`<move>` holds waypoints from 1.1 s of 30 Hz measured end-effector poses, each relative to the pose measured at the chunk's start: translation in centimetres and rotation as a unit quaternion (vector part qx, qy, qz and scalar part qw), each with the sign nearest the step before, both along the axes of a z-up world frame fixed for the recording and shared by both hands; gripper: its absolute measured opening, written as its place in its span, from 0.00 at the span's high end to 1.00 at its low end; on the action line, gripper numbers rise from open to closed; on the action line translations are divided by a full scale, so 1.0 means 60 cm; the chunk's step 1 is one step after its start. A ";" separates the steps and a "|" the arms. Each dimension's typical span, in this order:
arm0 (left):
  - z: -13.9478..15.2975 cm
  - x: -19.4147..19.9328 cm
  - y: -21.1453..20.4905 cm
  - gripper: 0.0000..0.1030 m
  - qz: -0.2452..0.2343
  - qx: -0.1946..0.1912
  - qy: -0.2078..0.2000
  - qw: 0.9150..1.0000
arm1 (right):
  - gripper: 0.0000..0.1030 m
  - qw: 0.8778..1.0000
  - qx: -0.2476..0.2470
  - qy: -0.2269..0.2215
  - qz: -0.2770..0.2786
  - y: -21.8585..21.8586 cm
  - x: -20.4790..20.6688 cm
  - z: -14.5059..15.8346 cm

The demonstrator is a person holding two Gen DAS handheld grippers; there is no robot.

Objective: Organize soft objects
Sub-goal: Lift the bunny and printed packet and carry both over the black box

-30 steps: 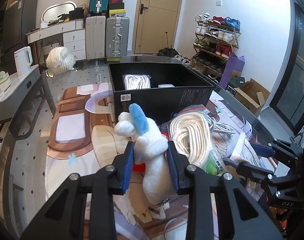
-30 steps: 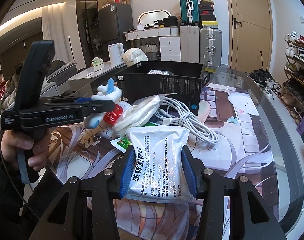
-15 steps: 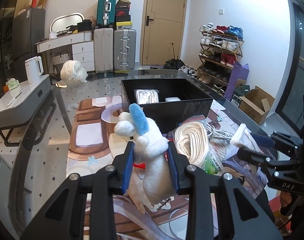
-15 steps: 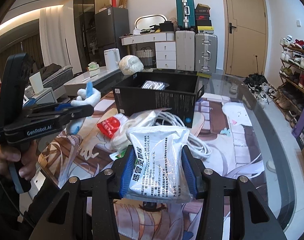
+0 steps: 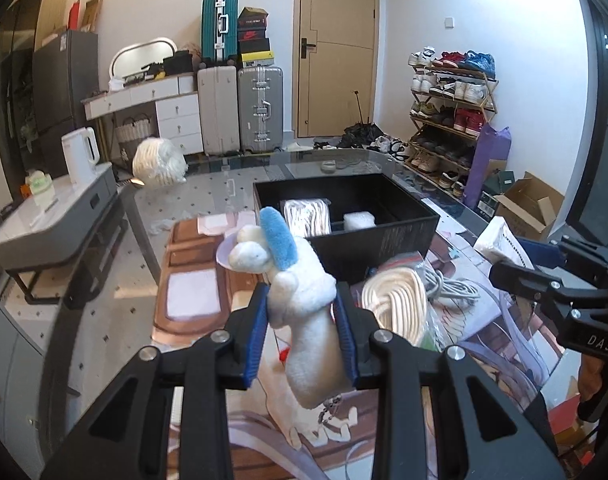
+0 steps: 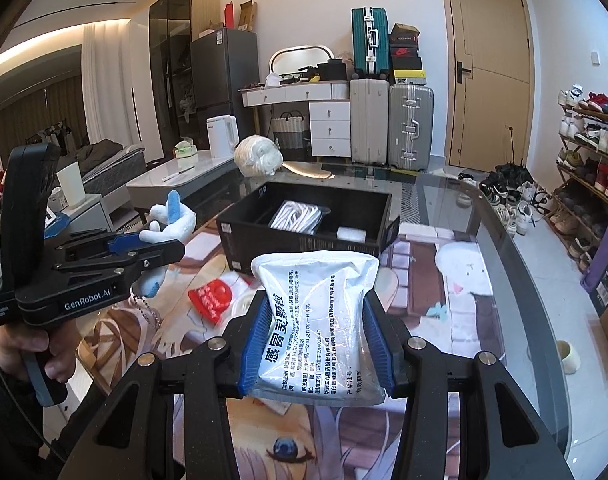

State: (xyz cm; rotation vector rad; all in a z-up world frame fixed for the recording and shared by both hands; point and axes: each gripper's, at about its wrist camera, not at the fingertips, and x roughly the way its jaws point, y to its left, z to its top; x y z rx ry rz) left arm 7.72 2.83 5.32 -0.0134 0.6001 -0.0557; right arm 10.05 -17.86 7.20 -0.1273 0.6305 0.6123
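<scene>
Now you are mid-carry: your left gripper [image 5: 302, 334] is clamped on the white plush toy [image 5: 304, 312], lifted on the near side of the black box [image 5: 384, 240], and your right gripper [image 6: 318, 340] is clamped on the silvery sachet pack [image 6: 316, 312], also raised short of the box. Next, I judge, you bring each load over the box's rim before letting go. Inside the box, a bagged white rope coil [image 6: 298, 216] fills the left part and a small white pad [image 6: 350, 234] lies right of it. Another rope coil [image 5: 396, 304] waits outside.
</scene>
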 end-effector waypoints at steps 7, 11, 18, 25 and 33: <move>0.015 0.022 -0.008 0.70 0.003 0.007 -0.006 1.000 | 0.55 1.000 0.002 -0.007 0.005 0.012 0.030 0.020; 0.025 0.037 -0.012 0.70 0.005 0.007 -0.010 1.000 | 0.55 1.000 0.004 -0.012 0.009 0.019 0.047 0.030; 0.038 0.069 -0.009 0.70 0.014 0.006 -0.004 1.000 | 0.55 1.000 -0.004 -0.013 0.016 0.040 0.075 0.040; 0.049 0.099 0.003 0.70 0.014 0.003 -0.006 1.000 | 0.55 1.000 -0.019 -0.006 0.018 0.060 0.112 0.043; 0.058 0.134 0.009 0.70 0.012 0.004 -0.009 1.000 | 0.55 0.999 -0.028 -0.001 0.017 0.081 0.148 0.033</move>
